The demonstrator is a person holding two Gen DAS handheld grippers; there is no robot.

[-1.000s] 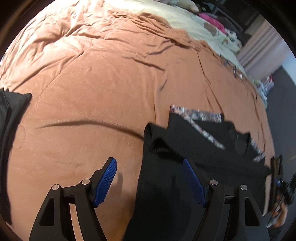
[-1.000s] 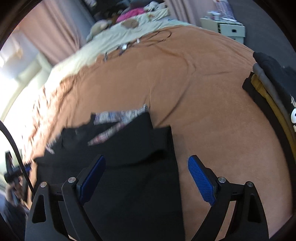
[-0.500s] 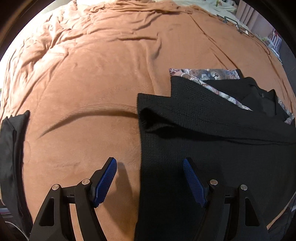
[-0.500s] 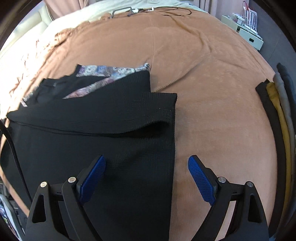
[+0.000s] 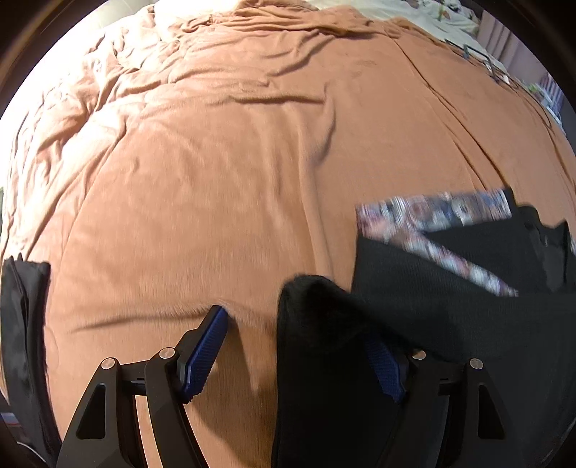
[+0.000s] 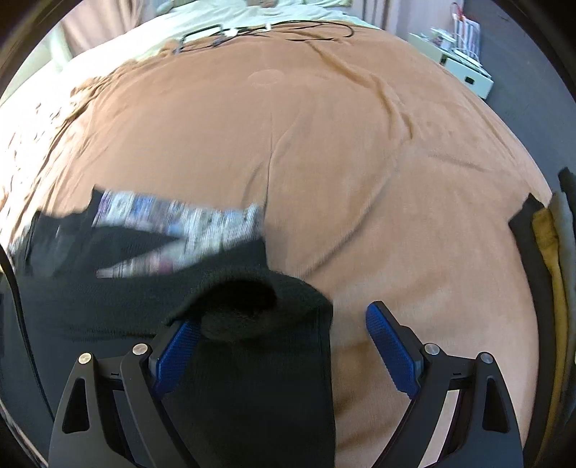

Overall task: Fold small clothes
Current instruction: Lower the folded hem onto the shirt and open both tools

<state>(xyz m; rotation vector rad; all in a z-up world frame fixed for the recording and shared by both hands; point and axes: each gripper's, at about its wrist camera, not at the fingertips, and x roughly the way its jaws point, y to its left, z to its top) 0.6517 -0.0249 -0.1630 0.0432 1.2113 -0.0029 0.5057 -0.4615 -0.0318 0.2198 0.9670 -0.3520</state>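
Note:
A black knit garment with a patterned lining lies on the brown bedspread. In the left wrist view my left gripper is open and straddles the garment's left edge; the right fingertip is under a raised fold, the left one rests on the blanket. In the right wrist view the same garment and lining show. My right gripper is open and straddles the garment's right edge, the left fingertip partly under a raised fold.
A dark folded cloth lies at the left edge of the bed. A stack of folded clothes, black, yellow and grey, sits at the right edge. Cables lie at the far end; a white cabinet stands beyond.
Both grippers have moved down and forward onto the garment's side edges. The fabric corners now bulge up over the inner fingertips. The jaws stay open.

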